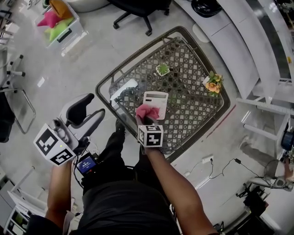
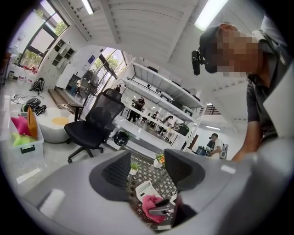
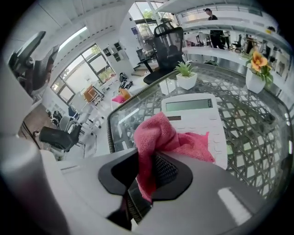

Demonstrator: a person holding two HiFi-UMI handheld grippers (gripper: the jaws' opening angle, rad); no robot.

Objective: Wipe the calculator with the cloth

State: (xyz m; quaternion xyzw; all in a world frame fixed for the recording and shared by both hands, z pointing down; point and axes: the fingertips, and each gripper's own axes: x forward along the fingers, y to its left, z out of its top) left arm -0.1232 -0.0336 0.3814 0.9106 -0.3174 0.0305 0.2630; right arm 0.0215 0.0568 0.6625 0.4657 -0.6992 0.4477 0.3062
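A white calculator lies flat on the glass-topped wicker table. My right gripper is shut on a pink cloth, which drapes over the calculator's near end. In the right gripper view the pink cloth hangs pinched between the jaws and spreads over the keys of the calculator. My left gripper stays off the table's left side, jaws open and empty. The left gripper view looks between its fingers at the calculator and the cloth.
On the table stand a small green plant in a white pot and an orange flower pot; a white item lies at the left corner. A black office chair stands beyond, and a bin of coloured cloths at far left.
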